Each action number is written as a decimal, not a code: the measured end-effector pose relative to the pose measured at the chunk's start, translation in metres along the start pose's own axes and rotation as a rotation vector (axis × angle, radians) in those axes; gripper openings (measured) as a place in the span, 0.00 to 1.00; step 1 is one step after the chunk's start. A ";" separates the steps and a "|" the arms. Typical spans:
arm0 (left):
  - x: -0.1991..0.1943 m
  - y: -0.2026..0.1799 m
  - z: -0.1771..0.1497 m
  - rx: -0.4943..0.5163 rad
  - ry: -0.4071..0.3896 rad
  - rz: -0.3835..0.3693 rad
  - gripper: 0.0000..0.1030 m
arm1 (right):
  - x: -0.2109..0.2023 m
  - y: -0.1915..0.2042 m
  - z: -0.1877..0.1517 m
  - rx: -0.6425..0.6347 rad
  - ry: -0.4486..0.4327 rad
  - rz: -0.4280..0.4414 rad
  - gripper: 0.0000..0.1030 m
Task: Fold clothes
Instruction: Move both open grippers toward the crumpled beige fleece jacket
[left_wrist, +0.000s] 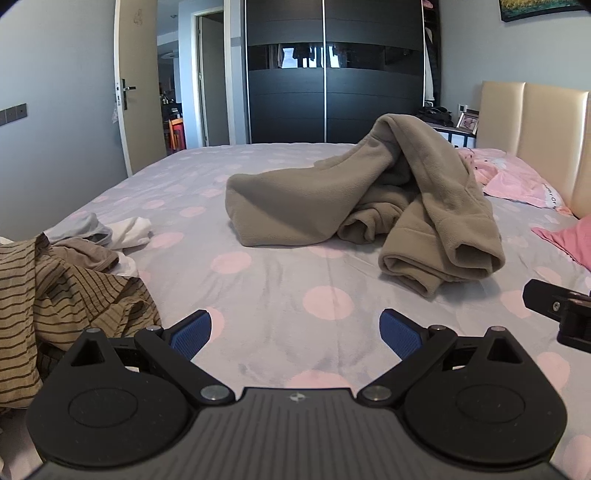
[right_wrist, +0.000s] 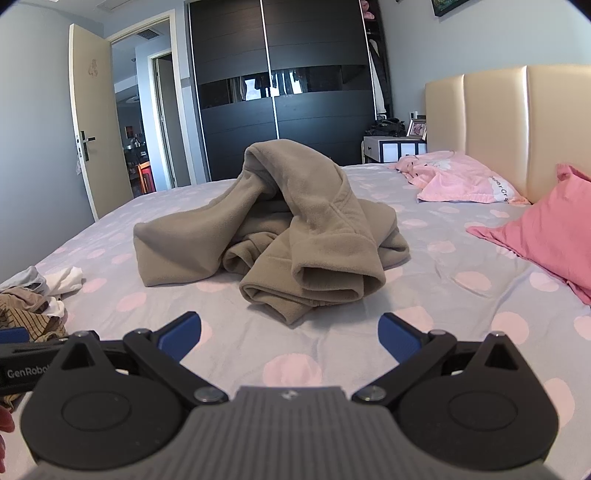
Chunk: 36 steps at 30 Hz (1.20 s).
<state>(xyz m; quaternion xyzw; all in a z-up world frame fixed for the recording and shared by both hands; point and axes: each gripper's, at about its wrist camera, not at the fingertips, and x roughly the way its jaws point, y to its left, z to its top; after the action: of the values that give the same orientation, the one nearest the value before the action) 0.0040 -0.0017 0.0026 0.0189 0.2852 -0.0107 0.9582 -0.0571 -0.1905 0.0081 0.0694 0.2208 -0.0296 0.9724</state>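
A taupe fleece garment (left_wrist: 369, 195) lies crumpled in a heap on the bed, one part humped up and a cuffed end (right_wrist: 325, 288) pointing toward me. My left gripper (left_wrist: 295, 332) hovers open over the sheet, short of the heap, nothing between its blue pads (left_wrist: 192, 334). My right gripper (right_wrist: 290, 334) is also open and empty, just in front of the cuffed end. A part of the right gripper (left_wrist: 557, 314) shows at the right edge of the left wrist view.
The bed sheet (left_wrist: 258, 302) is grey with pink dots. A pile of clothes, topped by a brown striped garment (left_wrist: 55, 295), lies at the left. Pink pillows (right_wrist: 546, 229) and a beige headboard (right_wrist: 509, 122) stand at the right. A dark wardrobe (left_wrist: 332, 74) and an open door (left_wrist: 136, 85) are beyond.
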 end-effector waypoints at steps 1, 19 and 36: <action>0.000 0.000 0.000 0.000 0.000 -0.001 0.97 | 0.000 0.000 0.000 0.001 0.002 -0.002 1.00; 0.004 -0.001 -0.003 0.017 0.017 0.001 0.97 | 0.003 0.000 -0.003 -0.001 0.025 -0.016 1.00; 0.005 0.000 -0.005 0.008 0.037 0.007 0.97 | 0.005 0.000 -0.006 -0.005 0.044 -0.022 1.00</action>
<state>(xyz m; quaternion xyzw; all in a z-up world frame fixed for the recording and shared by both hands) 0.0059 -0.0013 -0.0042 0.0239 0.3028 -0.0084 0.9527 -0.0546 -0.1897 0.0005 0.0652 0.2430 -0.0382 0.9671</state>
